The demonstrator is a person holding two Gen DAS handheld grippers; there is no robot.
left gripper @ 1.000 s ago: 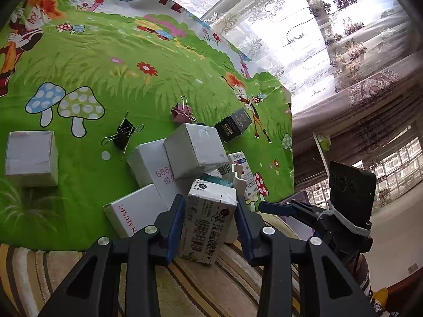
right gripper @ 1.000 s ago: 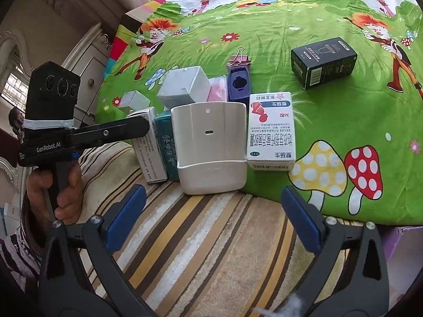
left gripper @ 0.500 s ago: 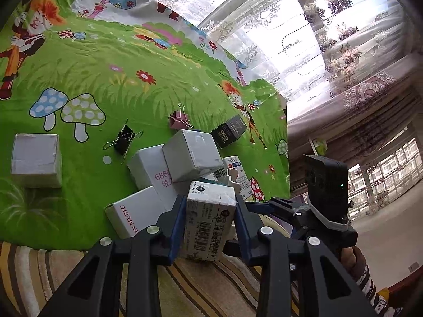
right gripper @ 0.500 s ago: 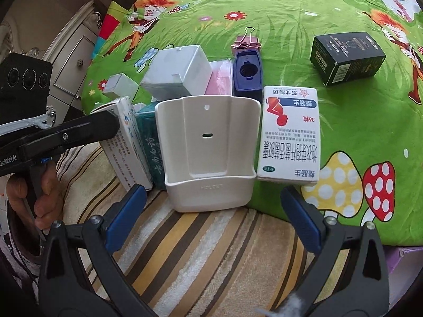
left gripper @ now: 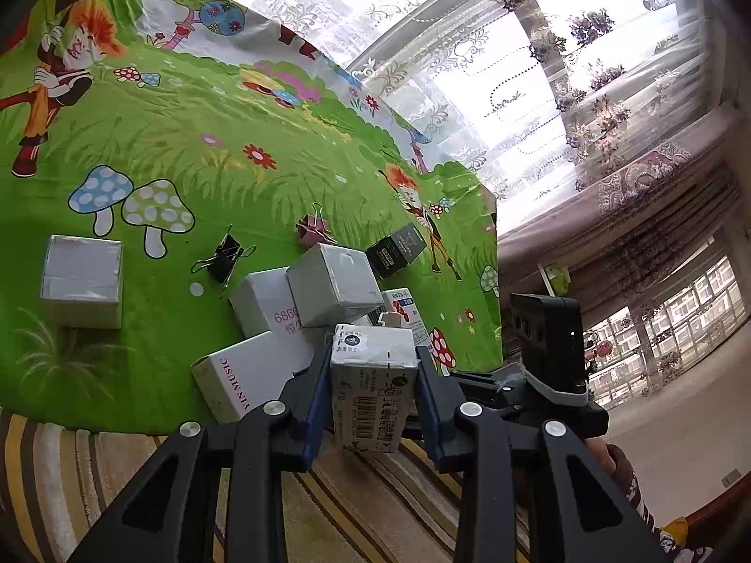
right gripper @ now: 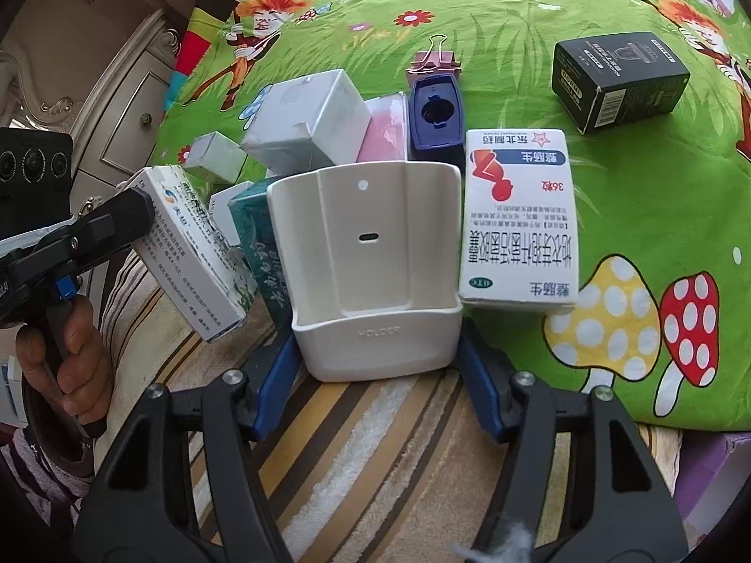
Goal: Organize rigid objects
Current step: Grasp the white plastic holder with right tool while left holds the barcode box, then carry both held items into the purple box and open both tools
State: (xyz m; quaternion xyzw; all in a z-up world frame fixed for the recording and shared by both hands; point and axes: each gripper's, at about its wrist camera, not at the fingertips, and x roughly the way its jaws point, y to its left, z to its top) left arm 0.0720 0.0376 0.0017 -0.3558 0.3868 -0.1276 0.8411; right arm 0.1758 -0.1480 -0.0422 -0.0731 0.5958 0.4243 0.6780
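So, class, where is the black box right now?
In the right wrist view the black box lies alone on the green cloth, upper right, beyond the red-and-white medicine box.

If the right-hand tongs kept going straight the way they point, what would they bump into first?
The white plastic holder: its lower end already sits between the right tongs, which have just been closing around it.
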